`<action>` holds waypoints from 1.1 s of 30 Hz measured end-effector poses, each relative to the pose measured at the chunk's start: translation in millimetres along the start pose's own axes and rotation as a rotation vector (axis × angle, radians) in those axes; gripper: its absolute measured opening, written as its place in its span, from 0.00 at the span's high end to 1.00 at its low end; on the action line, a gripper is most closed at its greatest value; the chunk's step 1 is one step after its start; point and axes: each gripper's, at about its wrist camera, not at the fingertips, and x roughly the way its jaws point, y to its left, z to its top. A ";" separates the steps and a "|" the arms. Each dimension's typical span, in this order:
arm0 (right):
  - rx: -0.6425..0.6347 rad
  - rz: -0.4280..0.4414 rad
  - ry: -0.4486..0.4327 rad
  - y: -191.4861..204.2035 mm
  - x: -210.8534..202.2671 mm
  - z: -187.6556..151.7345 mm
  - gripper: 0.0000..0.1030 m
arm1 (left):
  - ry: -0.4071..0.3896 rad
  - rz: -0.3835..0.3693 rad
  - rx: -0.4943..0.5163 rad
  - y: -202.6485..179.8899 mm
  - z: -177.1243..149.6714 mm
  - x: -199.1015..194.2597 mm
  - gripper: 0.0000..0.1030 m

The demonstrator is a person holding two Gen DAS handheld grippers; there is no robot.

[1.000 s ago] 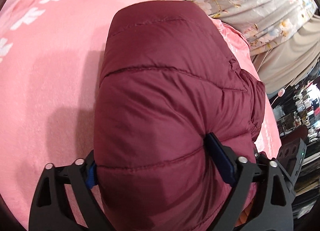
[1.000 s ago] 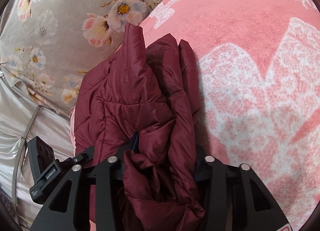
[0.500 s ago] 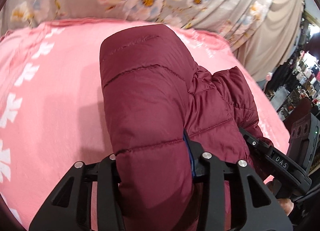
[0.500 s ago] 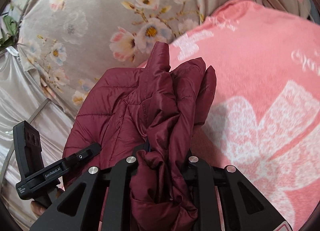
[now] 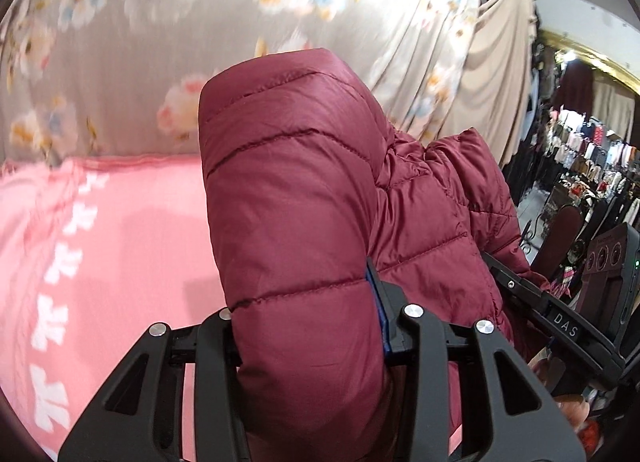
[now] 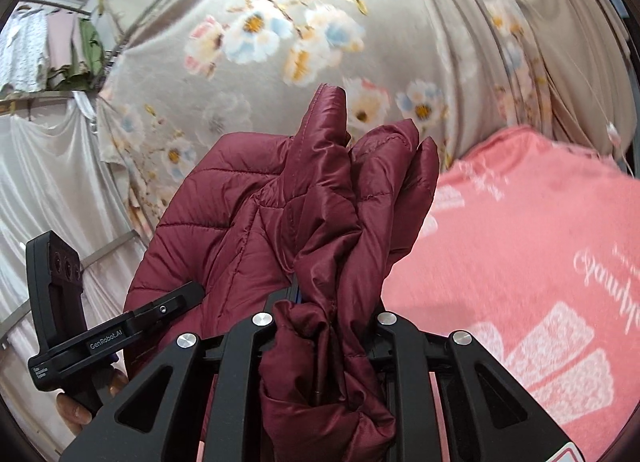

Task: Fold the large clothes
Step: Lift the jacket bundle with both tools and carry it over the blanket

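The left gripper [image 5: 308,326] has its jaws pinched on a thick quilted fold of the maroon puffer jacket [image 5: 296,198], having just closed in on it; the right gripper [image 6: 324,326] has narrowed its jaws too, and they clamp a bunched, crumpled edge of the same jacket [image 6: 304,222]; beyond both pairs of jaws the padded cloth rises clear of the pink blanket [image 5: 120,246] spread below; behind that hangs a grey floral curtain [image 6: 280,42].

Even, bright indoor light; the far grey floral curtain [image 5: 192,62] is motion-blurred; fisheye bending and dark vignette at edges; faint sheen on the maroon quilted puffer jacket [image 5: 296,198].
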 end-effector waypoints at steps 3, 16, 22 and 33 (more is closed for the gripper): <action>-0.049 0.029 -0.046 26.2 -6.6 14.8 0.83 | -0.066 0.000 0.026 1.9 12.2 -22.4 0.63; -0.211 0.199 -0.127 137.8 16.6 40.9 0.83 | -0.328 0.080 0.096 61.7 40.8 -116.8 0.63; -0.243 0.259 -0.094 172.3 51.8 32.8 0.83 | -0.371 0.148 0.121 103.2 43.7 -136.5 0.63; -0.193 0.282 0.052 185.0 155.6 -21.0 0.83 | -0.288 0.231 0.061 192.1 14.2 -103.1 0.63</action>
